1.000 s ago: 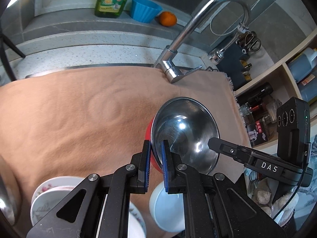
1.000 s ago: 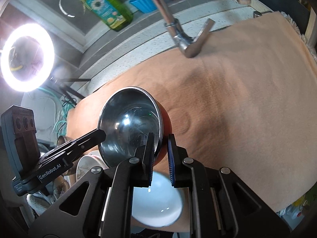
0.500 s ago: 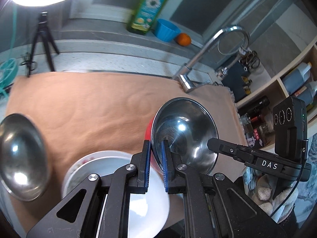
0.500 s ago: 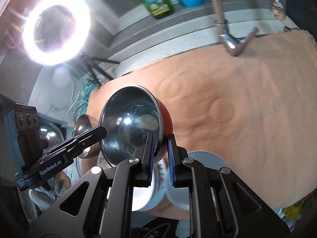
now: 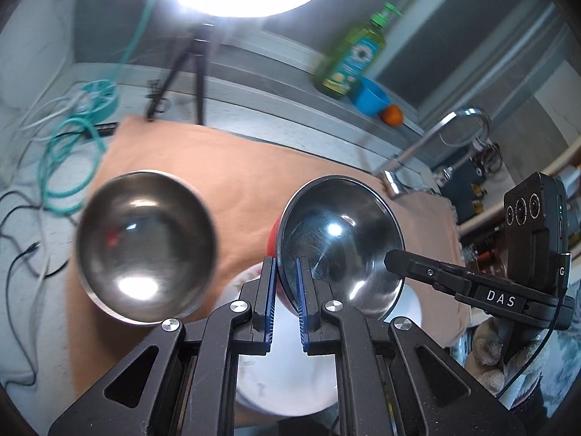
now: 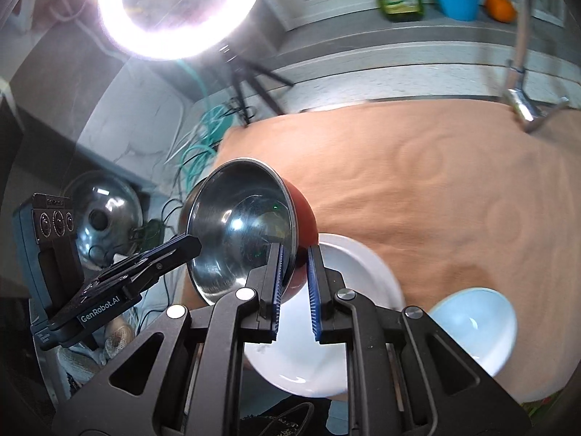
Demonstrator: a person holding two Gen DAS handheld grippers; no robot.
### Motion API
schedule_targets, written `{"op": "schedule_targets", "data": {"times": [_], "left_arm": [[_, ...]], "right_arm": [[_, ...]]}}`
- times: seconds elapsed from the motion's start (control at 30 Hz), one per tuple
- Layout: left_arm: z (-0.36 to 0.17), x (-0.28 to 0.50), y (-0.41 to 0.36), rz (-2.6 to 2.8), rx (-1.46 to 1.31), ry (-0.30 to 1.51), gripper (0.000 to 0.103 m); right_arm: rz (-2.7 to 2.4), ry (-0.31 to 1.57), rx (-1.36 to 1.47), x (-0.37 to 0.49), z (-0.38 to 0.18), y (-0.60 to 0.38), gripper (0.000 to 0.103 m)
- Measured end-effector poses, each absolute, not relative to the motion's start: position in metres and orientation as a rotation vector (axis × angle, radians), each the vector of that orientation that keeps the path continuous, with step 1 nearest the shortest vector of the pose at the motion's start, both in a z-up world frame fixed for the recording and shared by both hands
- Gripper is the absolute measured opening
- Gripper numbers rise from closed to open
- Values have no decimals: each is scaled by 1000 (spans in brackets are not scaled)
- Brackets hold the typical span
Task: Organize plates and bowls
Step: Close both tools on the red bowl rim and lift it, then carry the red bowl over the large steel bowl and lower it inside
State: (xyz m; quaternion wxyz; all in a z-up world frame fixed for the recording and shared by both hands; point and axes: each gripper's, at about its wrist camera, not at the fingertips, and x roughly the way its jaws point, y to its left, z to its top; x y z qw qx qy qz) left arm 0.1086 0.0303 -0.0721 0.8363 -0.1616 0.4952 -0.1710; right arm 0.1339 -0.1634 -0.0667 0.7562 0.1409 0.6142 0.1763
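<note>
A bowl, red outside and steel inside [image 5: 337, 239] [image 6: 239, 229], hangs tilted above the peach cloth [image 5: 247, 167]. My left gripper [image 5: 287, 283] is shut on its near rim. My right gripper [image 6: 294, 272] is shut on the opposite rim and shows at the right of the left wrist view [image 5: 390, 258]. The left gripper [image 6: 192, 245] appears at the left of the right wrist view. A second steel bowl [image 5: 145, 247] sits on the cloth to the left. Under the held bowl lies a white plate [image 6: 356, 276] [image 5: 287, 378], with a pale blue bowl [image 6: 472, 330] beside it.
A lit ring light [image 6: 181, 7] on a tripod [image 5: 192, 69] stands at the cloth's far left, with teal cables [image 5: 69, 167] beside it. The faucet [image 5: 435, 138], a soap bottle [image 5: 352, 61], a blue cup [image 5: 370, 98] and an orange [image 5: 394, 114] line the back. A steel lid [image 6: 105, 218] lies left.
Both grippers have carried the red bowl leftward over the cloth, still shut on its rims. The second steel bowl, the ring light and the white plate have swung into view.
</note>
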Motion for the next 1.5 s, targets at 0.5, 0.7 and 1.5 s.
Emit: {"op": "schedule_targets", "data": {"times": [0.5,0.7,1.5], "left_arm": [[-87,107,109,-197,-411,1039,9],[-103,119,126,-158,-416,1065,9],[-139,140,135,-95,-350,1152,9]], "right_arm": [[501,1383,192,157,-92,-64,13],[504,1410,142,167,-112,-38,13],[477,1489,-43,184,-167,8,13]]}}
